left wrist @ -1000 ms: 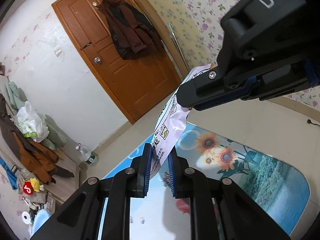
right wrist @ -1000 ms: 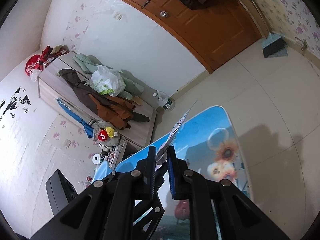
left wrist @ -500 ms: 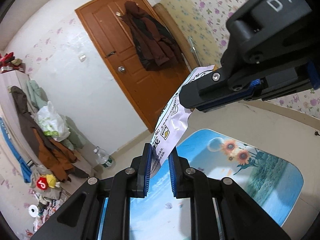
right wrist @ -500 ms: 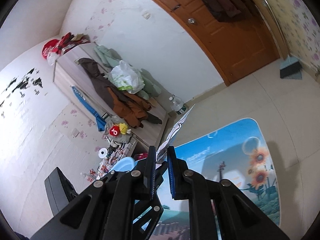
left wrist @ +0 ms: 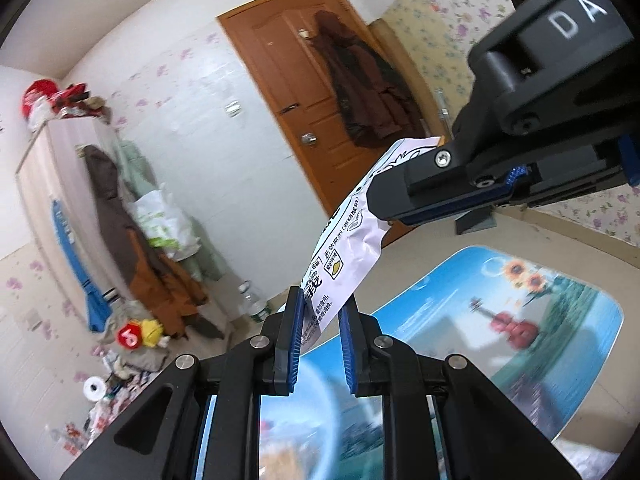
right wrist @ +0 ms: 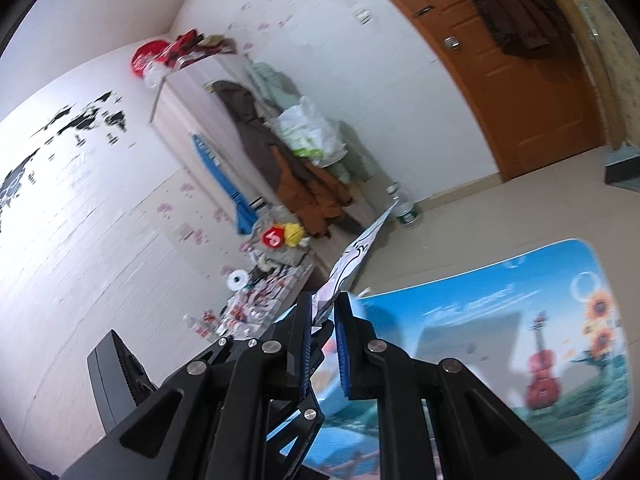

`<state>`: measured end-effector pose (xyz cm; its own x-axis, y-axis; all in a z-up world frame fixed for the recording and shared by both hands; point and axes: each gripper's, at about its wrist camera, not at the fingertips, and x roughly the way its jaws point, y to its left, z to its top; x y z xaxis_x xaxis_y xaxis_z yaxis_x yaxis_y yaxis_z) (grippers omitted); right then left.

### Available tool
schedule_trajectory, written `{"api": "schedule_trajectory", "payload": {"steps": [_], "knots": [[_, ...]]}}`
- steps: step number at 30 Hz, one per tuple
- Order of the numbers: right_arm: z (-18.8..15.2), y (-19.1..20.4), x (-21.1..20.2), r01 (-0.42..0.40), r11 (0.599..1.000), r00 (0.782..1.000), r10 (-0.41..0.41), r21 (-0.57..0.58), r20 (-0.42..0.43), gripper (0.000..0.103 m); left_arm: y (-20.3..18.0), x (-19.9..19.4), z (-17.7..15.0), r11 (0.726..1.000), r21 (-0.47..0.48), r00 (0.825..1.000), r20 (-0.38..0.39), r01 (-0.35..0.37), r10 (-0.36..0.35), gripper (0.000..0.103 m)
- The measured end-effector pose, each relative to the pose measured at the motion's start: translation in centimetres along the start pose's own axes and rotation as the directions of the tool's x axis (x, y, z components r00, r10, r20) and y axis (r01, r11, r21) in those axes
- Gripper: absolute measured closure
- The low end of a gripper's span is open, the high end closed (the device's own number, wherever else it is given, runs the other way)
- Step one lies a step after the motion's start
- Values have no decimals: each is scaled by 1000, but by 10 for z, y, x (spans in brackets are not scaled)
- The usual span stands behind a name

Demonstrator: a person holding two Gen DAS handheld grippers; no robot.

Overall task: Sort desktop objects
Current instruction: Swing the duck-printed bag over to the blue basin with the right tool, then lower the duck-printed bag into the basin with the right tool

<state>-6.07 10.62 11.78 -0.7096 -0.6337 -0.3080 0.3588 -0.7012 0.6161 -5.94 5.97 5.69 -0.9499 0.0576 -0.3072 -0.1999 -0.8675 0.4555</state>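
A white snack packet with black print is held in the air between both grippers. My left gripper is shut on its lower end. My right gripper is shut on its upper end, and its black fingers reach in from the right of the left wrist view. In the right wrist view the packet shows edge-on, sticking up past the blue pads. Both grippers are well above the table with the blue picture mat.
A blurred pale blue bowl-like object lies below the left gripper. A wooden door with coats, a cabinet with hanging clothes, a water bottle and floor clutter lie beyond the table.
Both grippers, still holding the packet, have swung so the views pan left: the door moves right, the cabinet and clutter come in, and the table mat slides right and lower.
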Motion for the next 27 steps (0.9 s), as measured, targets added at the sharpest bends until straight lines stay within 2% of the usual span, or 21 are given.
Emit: {"api": "schedule_trajectory", "payload": {"steps": [7, 12, 18, 27], "knots": [[-29, 54, 66, -82, 996, 994, 81, -20, -70, 91, 67, -15, -44, 995, -26, 994, -56, -94, 92, 83], [-46, 73, 114, -112, 993, 984, 107, -30, -140, 91, 103, -15, -78, 988, -62, 985, -113, -140, 132, 83], [-55, 84, 149, -112, 993, 976, 102, -42, -192, 91, 124, -7, -102, 984, -102, 980, -147, -148, 133, 83], [-55, 75, 174, -91, 995, 972, 82, -32, -219, 91, 132, 4, -118, 984, -123, 979, -170, -133, 111, 82]]}}
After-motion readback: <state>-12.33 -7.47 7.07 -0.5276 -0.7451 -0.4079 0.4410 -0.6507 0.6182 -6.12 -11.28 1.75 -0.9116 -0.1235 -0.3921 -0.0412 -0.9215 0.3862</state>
